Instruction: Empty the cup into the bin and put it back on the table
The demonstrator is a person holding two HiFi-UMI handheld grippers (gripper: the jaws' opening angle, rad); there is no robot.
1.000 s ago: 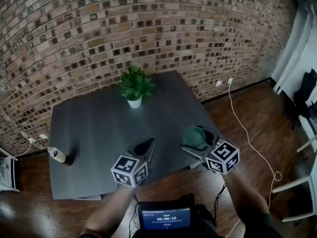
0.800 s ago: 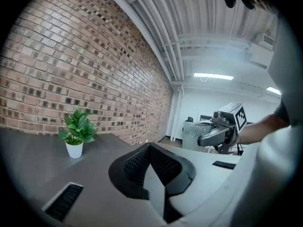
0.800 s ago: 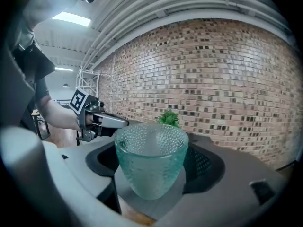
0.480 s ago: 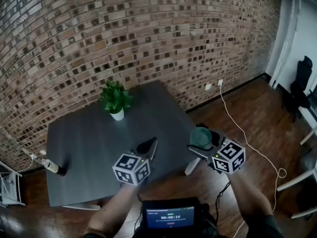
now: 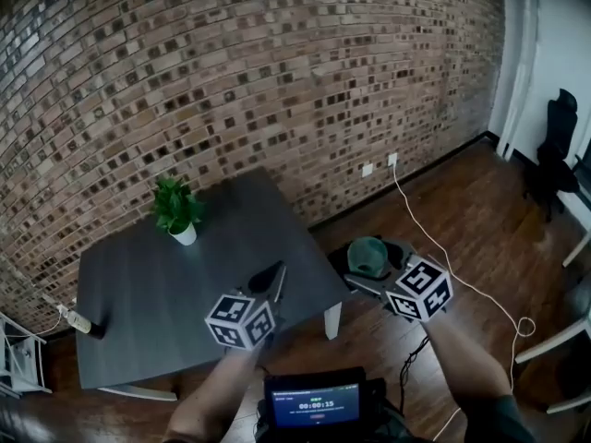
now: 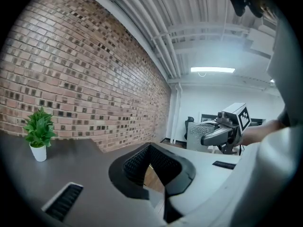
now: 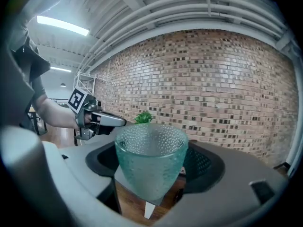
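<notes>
Cup now past table edge, above floor

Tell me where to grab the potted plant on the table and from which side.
Grip the white pot across its wall, below the leaves, coming in level from the side. It stands upright on the table, and the foliage spreads over its rim, likely blocking a grasp from above.

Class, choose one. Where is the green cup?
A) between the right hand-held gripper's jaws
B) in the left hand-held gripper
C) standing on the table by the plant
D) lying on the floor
A: the right hand-held gripper is shut on the cup, beyond the table edge.
</notes>
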